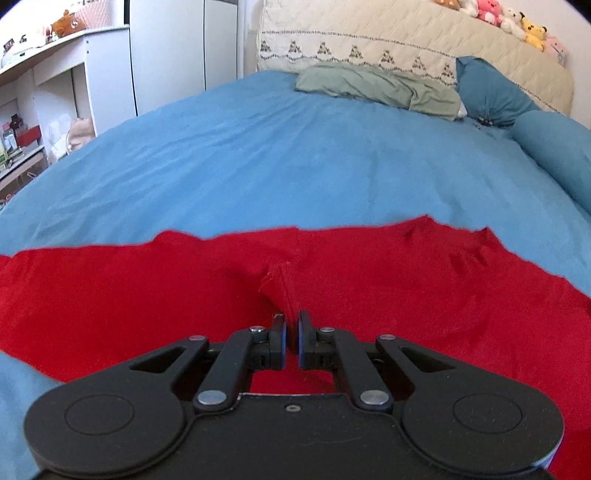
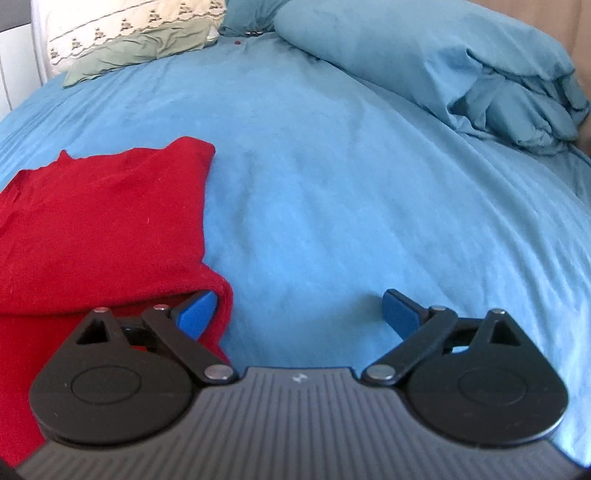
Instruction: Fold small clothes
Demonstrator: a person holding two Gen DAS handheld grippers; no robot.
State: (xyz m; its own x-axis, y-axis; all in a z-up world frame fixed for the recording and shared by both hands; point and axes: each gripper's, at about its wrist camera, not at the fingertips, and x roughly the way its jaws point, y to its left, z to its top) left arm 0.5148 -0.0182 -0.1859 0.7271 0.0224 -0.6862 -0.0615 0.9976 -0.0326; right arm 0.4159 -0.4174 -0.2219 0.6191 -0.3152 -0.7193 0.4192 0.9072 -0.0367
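Note:
A red garment (image 1: 388, 280) lies spread on the blue bed sheet (image 1: 277, 158). My left gripper (image 1: 291, 325) is shut on a pinched fold of the red garment near its middle. In the right wrist view the red garment (image 2: 103, 214) lies at the left, partly folded over itself. My right gripper (image 2: 299, 310) is open wide; its left finger (image 2: 195, 310) sits under the garment's right edge and its right finger (image 2: 400, 308) is over the bare blue sheet (image 2: 332, 184).
A green folded cloth (image 1: 376, 83) lies at the head of the bed by a cream quilted headboard (image 1: 369, 33). Blue pillows and a bunched blue duvet (image 2: 461, 62) lie at the right. Plush toys (image 1: 509, 18) top the headboard. White shelves (image 1: 44, 92) stand left.

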